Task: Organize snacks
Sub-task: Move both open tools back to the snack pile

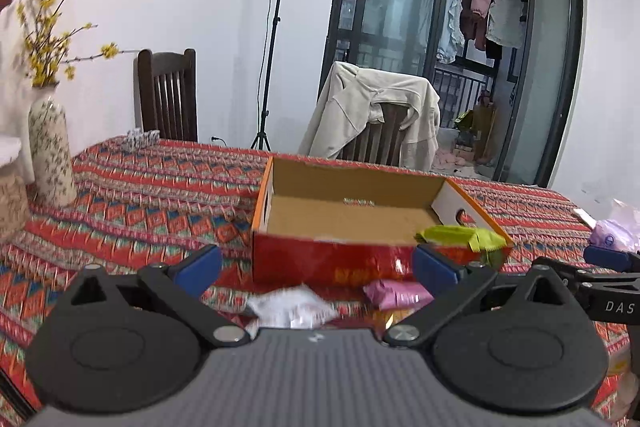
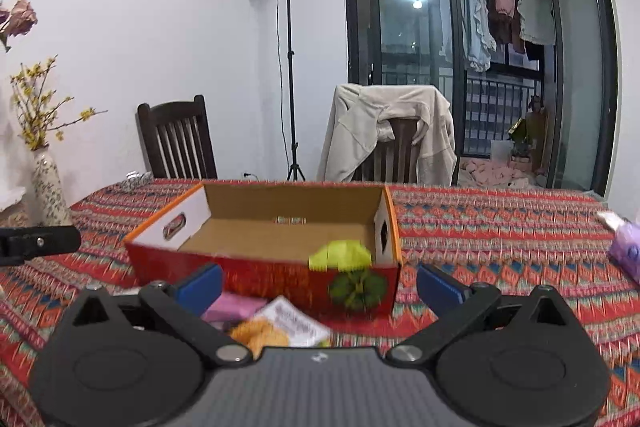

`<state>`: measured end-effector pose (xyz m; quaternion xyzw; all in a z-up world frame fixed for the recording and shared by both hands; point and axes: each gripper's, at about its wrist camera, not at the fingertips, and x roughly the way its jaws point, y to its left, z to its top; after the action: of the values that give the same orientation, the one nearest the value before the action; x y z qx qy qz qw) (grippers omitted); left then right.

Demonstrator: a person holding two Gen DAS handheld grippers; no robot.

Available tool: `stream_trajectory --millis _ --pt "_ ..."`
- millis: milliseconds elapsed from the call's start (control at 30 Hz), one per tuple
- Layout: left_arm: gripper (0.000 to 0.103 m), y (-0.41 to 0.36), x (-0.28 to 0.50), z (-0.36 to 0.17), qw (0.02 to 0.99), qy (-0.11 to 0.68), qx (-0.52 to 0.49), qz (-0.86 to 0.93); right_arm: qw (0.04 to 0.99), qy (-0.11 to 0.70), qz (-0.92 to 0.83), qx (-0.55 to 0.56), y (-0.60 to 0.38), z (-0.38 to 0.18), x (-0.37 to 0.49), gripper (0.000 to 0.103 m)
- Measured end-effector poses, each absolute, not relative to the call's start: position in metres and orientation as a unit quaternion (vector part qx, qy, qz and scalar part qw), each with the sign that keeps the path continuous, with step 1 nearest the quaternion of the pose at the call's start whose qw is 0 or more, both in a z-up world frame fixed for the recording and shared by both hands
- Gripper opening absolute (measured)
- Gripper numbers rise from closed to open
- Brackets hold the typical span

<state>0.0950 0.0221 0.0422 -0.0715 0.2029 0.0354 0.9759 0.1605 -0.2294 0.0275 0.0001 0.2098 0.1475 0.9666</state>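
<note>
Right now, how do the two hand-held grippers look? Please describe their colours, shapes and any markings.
Both look alike. The left hand-held gripper and the right hand-held gripper each have a grey ribbed body, two round black discs and black linkage arms with silver pivot pins. Their fingers carry blue pads. In the left wrist view, white letters "DAS" show on the right one's black side. No hands or sleeves are visible.

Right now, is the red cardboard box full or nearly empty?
Nearly empty. The red cardboard box shows a bare brown floor, with only a lime-green snack packet in one corner.
</note>
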Motion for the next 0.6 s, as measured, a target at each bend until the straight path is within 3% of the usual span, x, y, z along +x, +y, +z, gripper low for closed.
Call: stream_trajectory --millis 600 --pt "0.103 0.029 0.045 -0.026 0.972 0.218 -0.071 0.048 0.954 0.268 0.128 0.026 -0.270 -0.034 0.098 0.103"
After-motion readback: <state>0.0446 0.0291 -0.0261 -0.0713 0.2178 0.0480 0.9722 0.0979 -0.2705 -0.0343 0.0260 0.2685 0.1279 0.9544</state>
